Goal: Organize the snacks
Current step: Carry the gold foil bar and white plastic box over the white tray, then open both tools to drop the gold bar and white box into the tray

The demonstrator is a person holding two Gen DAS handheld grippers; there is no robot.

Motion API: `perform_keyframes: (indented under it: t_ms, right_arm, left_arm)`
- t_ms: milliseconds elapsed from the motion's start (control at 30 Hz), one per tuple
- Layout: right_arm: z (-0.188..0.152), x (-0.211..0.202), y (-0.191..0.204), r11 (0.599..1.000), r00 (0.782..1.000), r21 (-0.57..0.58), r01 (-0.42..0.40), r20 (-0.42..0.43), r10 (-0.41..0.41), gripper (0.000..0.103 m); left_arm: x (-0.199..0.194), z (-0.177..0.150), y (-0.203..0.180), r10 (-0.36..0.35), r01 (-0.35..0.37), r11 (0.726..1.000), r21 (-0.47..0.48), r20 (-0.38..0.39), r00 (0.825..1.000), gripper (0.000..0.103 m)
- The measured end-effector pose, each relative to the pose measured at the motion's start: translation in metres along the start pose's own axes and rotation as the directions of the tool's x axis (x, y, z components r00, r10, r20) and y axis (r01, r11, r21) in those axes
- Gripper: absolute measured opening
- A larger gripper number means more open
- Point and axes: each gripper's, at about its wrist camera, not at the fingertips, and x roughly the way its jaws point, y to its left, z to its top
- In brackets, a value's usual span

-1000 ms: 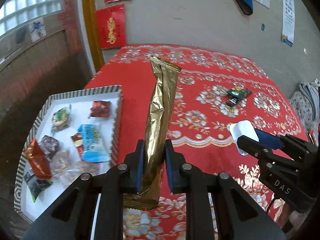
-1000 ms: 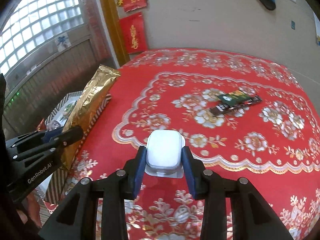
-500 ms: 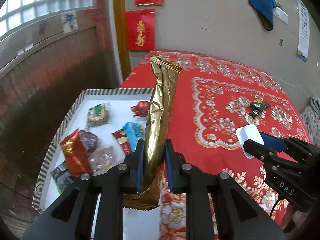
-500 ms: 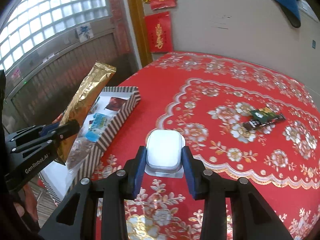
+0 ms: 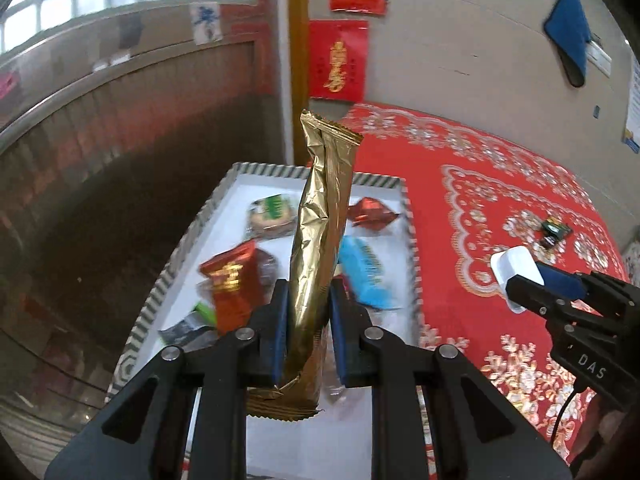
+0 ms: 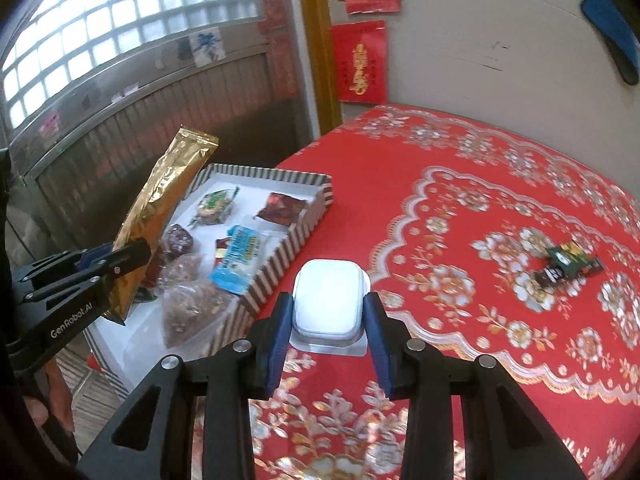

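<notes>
The red floral tablecloth (image 6: 460, 208) covers the table, and at its left edge sits the striped tray (image 5: 412, 248) with a white floor, already holding several wrapped snacks, among them a blue packet (image 5: 366, 276) and a red packet (image 5: 232, 284). The left gripper (image 5: 306, 320) is clenched on a long gold wrapper (image 5: 320, 240), held above the tray's near half; the right gripper (image 6: 328, 320) grasps a white lidded cup (image 6: 328, 296) over the cloth, just beside the tray's right wall. Well apart on the cloth lie two small dark snack bars (image 6: 568, 266), not yet collected. The step in hand, as I judge it, is setting both held snacks into the tray. To do it well, the gold wrapper should come lower and be laid flat on bare white floor near the front (the middle is crowded), so that it does not tip over the rim or bury the smaller packets; the cup should cross the striped wall with clearance before release. The gold wrapper's long axis runs along the fingers, its crimped far end pointing up and away toward the wall, its short tail hanging below the pads. The cup's lid faces back toward the camera.
</notes>
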Motion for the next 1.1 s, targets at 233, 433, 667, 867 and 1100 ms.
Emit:
perform_keyframes:
  t_ms: [233,433,667,867,1100]
  right_arm:
    - [0.015,0.016,0.031,0.998,0.999,-0.059,-0.033,-0.010,0.032,0.037]
    - [0.027,0.042,0.062,0.991,0.996,-0.107,-0.081,-0.045,0.077,0.037]
    - [0.030,0.082,0.091,0.983,0.988,-0.136,-0.123,-0.111,0.108,0.037]
    - [0.024,0.099,0.101,0.979,0.984,-0.158,-0.132,-0.138,0.110,0.040]
    - [0.028,0.084,0.091,0.977,0.979,-0.104,-0.185,-0.106,0.174,0.050]
  left_arm:
    - [0.009,-0.007,0.026,0.037,-0.038,0.999,-0.038,-0.020,0.999,0.017]
    - [0.021,-0.015,0.038,0.045,-0.048,0.997,-0.055,-0.054,0.998,0.017]
    - [0.028,-0.017,0.042,0.047,-0.050,0.997,-0.061,-0.056,0.997,0.017]
    - [0.027,-0.017,0.044,0.043,-0.046,0.997,-0.069,-0.048,0.998,0.022]
    - [0.016,-0.011,0.051,0.045,-0.044,0.993,-0.108,0.006,0.999,0.062]
